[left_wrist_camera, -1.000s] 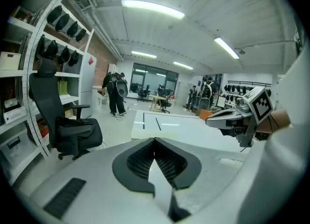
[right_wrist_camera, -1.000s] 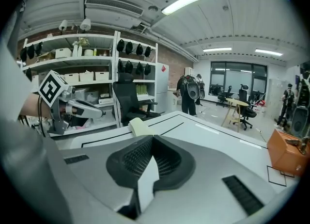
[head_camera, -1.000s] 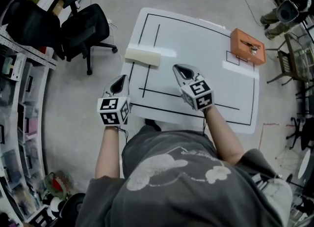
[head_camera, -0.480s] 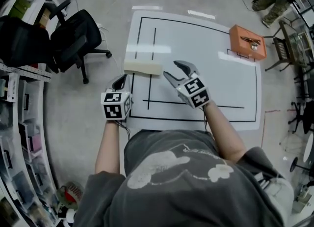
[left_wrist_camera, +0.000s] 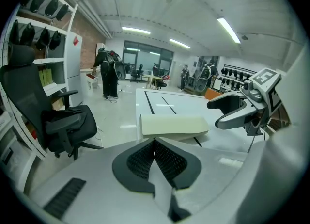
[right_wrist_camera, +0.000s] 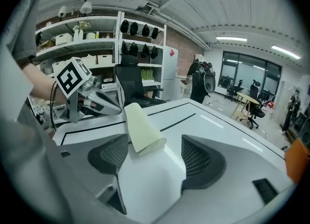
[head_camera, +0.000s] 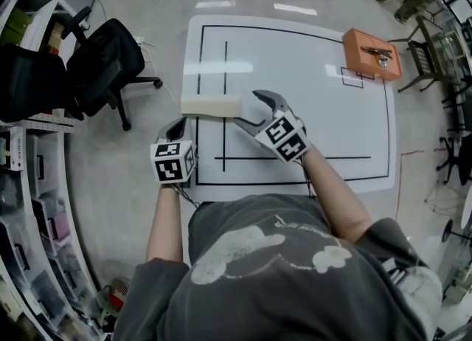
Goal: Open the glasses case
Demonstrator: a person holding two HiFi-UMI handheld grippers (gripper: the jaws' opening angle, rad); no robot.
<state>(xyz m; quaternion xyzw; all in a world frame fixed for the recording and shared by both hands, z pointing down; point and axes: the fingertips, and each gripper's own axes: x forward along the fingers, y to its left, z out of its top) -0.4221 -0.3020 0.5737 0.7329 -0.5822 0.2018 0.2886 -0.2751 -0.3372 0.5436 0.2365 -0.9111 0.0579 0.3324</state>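
Observation:
The glasses case (head_camera: 210,105) is a closed cream oblong lying across the left part of the white mat (head_camera: 332,125). My right gripper (head_camera: 249,109) is at its right end with its jaws opening wide. In the right gripper view the case (right_wrist_camera: 140,131) points its near end into the gap between the pads (right_wrist_camera: 201,160), and neither pad touches it. My left gripper (head_camera: 177,127) hovers just short of the case's left end. Its jaws are shut with nothing in them (left_wrist_camera: 155,141), and the case (left_wrist_camera: 172,125) lies just ahead.
An orange box (head_camera: 371,53) sits at the mat's far right corner. A black office chair (head_camera: 103,59) stands on the floor to the left, with shelving (head_camera: 29,207) beyond it. People stand far off in the room (left_wrist_camera: 107,72).
Both grippers have come forward and down towards the case. The right gripper's jaws have gone from shut to wide open, and the left jaws have stayed shut.

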